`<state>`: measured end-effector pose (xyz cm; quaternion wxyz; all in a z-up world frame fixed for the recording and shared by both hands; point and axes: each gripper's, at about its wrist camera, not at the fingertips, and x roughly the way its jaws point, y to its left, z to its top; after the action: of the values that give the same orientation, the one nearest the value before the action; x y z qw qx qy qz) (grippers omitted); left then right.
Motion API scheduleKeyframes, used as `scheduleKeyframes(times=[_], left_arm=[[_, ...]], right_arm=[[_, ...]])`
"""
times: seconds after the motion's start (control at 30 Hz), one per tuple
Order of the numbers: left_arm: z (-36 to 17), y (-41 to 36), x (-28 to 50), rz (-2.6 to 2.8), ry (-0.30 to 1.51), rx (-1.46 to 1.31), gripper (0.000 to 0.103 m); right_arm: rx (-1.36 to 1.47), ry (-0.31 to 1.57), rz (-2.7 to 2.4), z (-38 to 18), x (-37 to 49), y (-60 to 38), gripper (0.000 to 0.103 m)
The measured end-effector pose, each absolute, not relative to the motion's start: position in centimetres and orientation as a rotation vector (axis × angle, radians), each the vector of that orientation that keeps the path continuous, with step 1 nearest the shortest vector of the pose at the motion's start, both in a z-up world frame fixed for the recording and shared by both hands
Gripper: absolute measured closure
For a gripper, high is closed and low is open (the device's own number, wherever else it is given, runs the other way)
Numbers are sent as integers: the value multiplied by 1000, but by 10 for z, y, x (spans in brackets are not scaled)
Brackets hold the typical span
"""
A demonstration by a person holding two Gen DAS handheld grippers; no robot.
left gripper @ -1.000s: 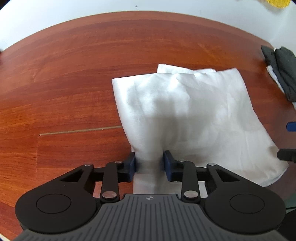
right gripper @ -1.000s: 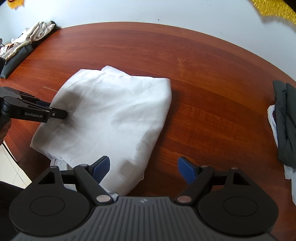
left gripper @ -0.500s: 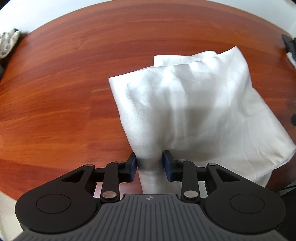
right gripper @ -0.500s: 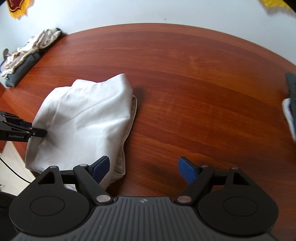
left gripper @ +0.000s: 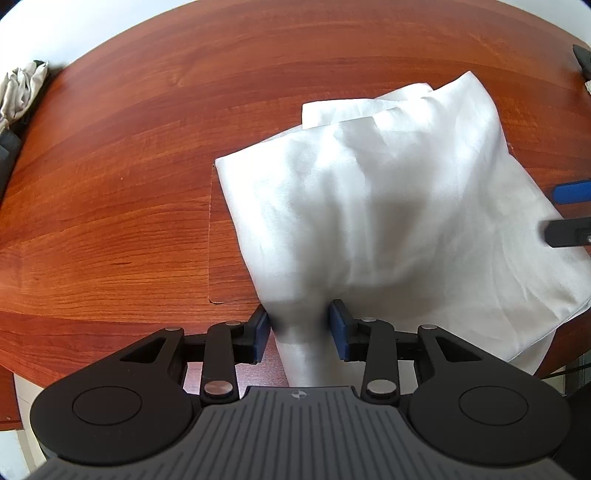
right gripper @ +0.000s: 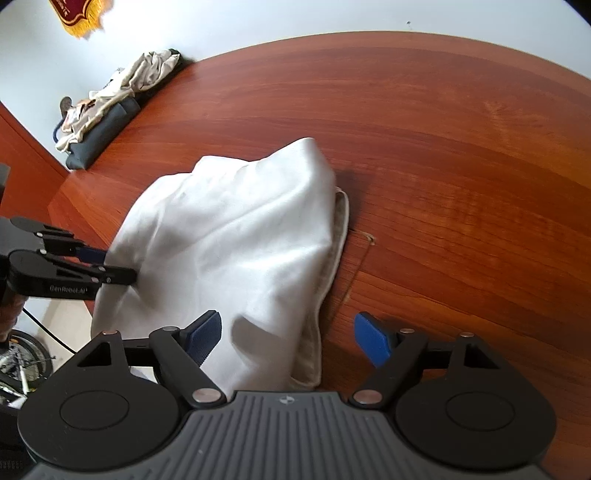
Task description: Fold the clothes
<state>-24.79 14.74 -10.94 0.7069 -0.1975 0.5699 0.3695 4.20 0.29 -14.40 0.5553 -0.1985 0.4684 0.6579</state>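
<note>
In the left wrist view, the left tongs (left gripper: 300,329) sit at 6 o'clock, their blue pads pressed against a bunched neck of the white cloth (left gripper: 391,221), clamped on it at the near desk (left gripper: 129,166) edge. From that pinch the cloth spreads toward 1 o'clock as a folded, puffy rectangle lying on the red-brown wood, with a second layer peeking out at its far edge. At 3 o'clock the tips of the right tongs (left gripper: 569,212) enter the frame over the cloth's right side, one blue pad above a black finger.

In the right wrist view, the right tongs (right gripper: 288,338) are spread wide apart at 6 o'clock, holding nothing; the left pad hovers over the cloth's (right gripper: 229,251) near edge and the right pad over bare wood. The cloth lies from 6 toward 11 o'clock, its hemmed right edge resting on the desk (right gripper: 461,166). At 9 o'clock the left tongs (right gripper: 110,264) grip the cloth's left edge. Far off at 10 o'clock, a pile of beige and dark clothes (right gripper: 118,99) sits at the desk's far corner against the pale wall (right gripper: 258,22).
</note>
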Motion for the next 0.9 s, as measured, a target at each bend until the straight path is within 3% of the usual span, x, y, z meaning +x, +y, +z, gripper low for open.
scheduleKeyframes(times=[0.1,0.43,0.6,0.7,0.9], left_arm=[[-109,146,-248,828,1263,-442,64],[-107,143,-250,839,1252,-457,62],[-107,143,-250,837,1254,-458,62],[-107,144,-249,835,1256,-458,62],[-107,144,-249,833,1259,-447,62]], right_arm=[[-471,1115,1567,-146,36,10,30],[-438,1157,1586,-151,27,25,33],[-416,1153,1600,-147,24,27,68],[-418,1117,1619,-139,18,27,80],[-500,988,1672,-122,-2,28,83]])
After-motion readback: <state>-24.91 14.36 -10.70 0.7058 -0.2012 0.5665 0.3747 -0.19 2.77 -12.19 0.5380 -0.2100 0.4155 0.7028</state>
